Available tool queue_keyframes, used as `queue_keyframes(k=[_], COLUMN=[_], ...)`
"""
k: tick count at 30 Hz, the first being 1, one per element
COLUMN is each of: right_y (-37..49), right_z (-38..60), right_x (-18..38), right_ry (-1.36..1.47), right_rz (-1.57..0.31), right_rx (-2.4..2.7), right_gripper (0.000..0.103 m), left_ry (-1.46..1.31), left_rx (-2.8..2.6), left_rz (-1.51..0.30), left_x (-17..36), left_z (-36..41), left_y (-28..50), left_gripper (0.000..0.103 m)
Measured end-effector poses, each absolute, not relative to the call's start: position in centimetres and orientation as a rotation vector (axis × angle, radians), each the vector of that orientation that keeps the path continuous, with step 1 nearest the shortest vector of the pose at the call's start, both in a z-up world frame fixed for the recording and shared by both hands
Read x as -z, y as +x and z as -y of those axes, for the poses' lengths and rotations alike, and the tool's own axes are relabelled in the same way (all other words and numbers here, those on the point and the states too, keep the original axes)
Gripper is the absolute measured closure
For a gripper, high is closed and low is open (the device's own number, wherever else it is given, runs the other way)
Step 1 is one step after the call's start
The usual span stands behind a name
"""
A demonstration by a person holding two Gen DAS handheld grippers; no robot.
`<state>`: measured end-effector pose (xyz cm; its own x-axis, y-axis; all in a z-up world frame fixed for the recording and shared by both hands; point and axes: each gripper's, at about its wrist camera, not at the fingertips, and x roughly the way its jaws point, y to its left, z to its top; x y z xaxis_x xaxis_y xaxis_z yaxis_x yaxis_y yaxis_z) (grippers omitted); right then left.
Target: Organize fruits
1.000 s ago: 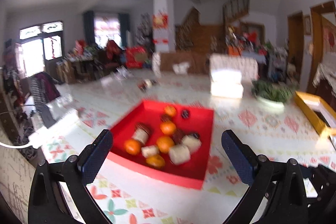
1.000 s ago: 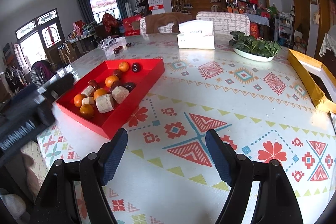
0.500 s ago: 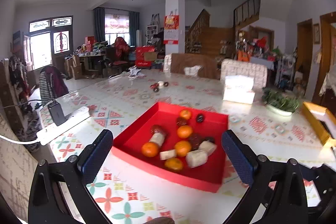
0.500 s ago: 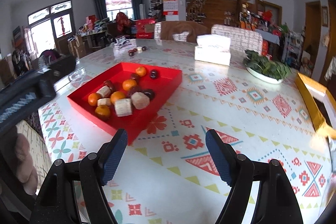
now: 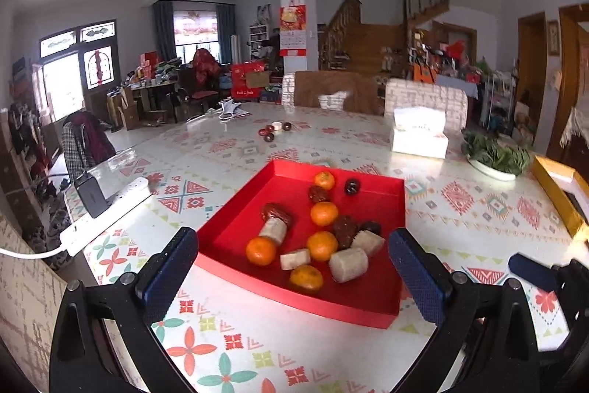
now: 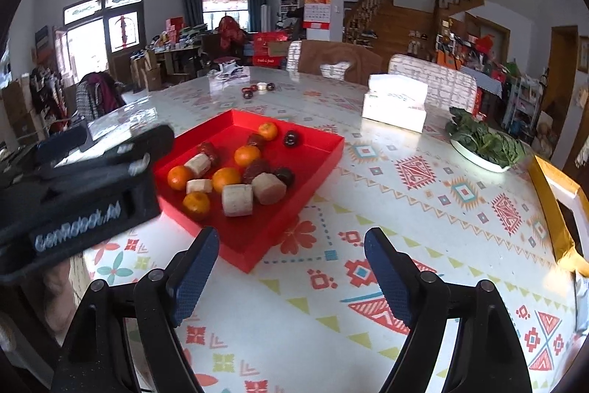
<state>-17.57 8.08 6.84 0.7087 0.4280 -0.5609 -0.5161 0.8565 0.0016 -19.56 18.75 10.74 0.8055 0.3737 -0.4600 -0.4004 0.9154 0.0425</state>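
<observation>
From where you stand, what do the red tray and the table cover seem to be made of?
Red tray: probably cardboard with a matte finish; its walls are thin and straight with sharp folded corners, and it shows no shine.
Table cover: probably glossy plastic or vinyl with a printed pattern; it mirrors the window light at the far end.

"GenRobot.AI" is read in pale raised letters on the side of the left gripper point(image 6: 79, 205), seen blurred in the right wrist view. Print on the tissue box point(image 6: 395, 100) and wall calendar point(image 6: 316, 4) cannot be made out.
</observation>
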Motion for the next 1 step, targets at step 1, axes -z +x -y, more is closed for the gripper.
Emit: queue_keyframes(k=[1], right_y=[-17.23], right_z=[-7.7], right_x=[-6.83], right_ry=[-0.149], right_rz=[-0.587], right_rx=[-0.517], right_gripper=[0.018], left_ry=[-0.052], left_rx=[-0.412], left_rz=[-0.482], left_x=[-10.71], left_z=[-18.47], left_y=[-19.41], left_gripper=[0.0])
